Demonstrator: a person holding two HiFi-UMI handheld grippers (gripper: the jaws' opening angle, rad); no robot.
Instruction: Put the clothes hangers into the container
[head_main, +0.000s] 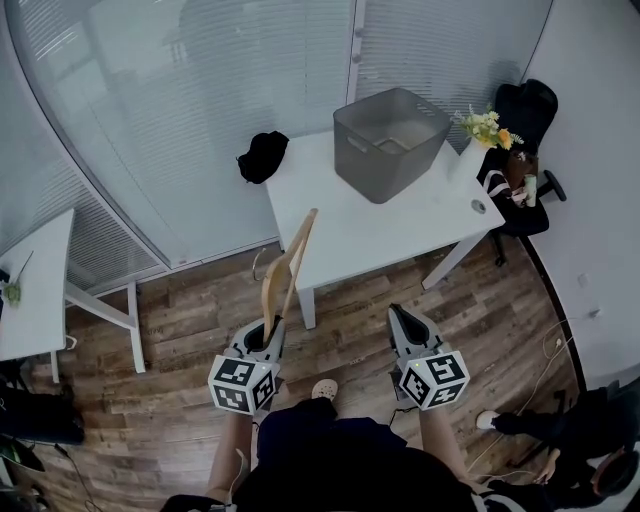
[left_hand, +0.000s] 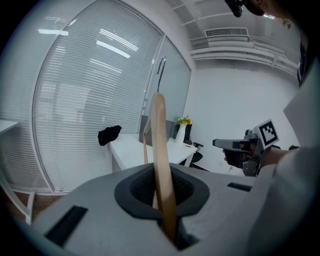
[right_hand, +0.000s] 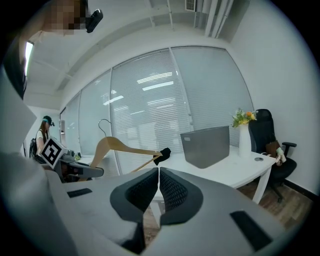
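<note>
left gripper (head_main: 268, 330) clamped on wooden hanger (head_main: 290, 262), jaws nearly together on its thin arm. hanger sticks up and forward over floor, short of table (head_main: 340, 235) near edge. right gripper (head_main: 405, 320) closed, nothing between jaws. grey container (head_main: 390, 140) at table's far edge, contents hard to make out. hanger hook faint in head view.

White table (head_main: 400, 238) at centre, on wood-plank floor (head_main: 190, 330). Black cloth bundle (head_main: 262, 155) on table's far left corner. White vase (head_main: 468, 160) with yellow flowers (head_main: 487, 125) at right edge; small round grey cap (head_main: 478, 207) near it. Black office chair (head_main: 525, 110) just beyond. Glass wall with blinds (head_main: 200, 90) behind. Second white table (head_main: 35, 290) at left. Another person (head_main: 590, 425) at lower right.
</note>
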